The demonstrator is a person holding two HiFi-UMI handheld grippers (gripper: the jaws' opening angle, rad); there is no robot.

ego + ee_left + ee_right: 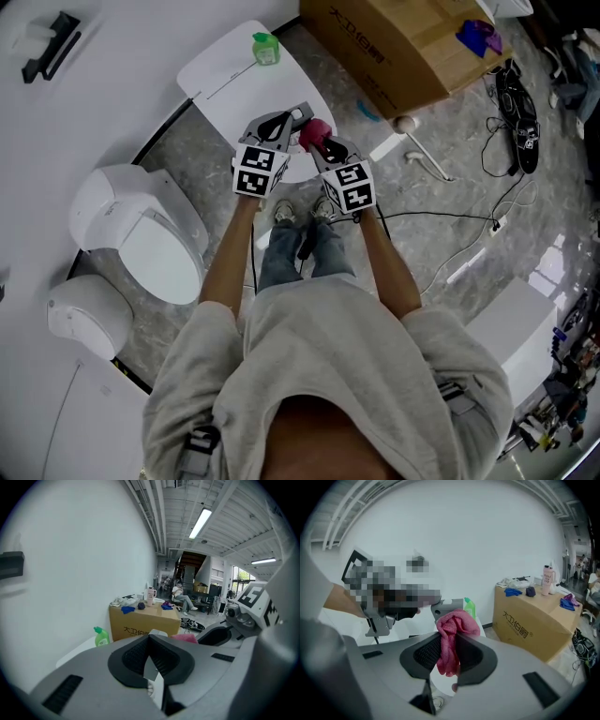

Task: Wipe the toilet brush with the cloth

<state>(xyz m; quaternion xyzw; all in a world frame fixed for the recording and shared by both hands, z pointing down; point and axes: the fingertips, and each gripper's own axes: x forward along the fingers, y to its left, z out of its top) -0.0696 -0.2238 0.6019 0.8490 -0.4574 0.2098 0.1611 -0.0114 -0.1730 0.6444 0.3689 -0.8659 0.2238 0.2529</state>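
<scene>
My right gripper [448,637] pinches the pink cloth [457,620], and my left gripper [149,635] is pressed together on the thin handle of the toilet brush [156,681], just beside the cloth. Under them is a white table [225,75] carrying a green bottle [265,49], on a grey stone floor [441,206]. A white toilet [141,225] is at my left, and farther away a cardboard box [534,620] stands by the white wall [464,550].

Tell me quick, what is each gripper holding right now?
Left gripper: closed on the toilet brush handle.
Right gripper: closed on the pink cloth.
</scene>
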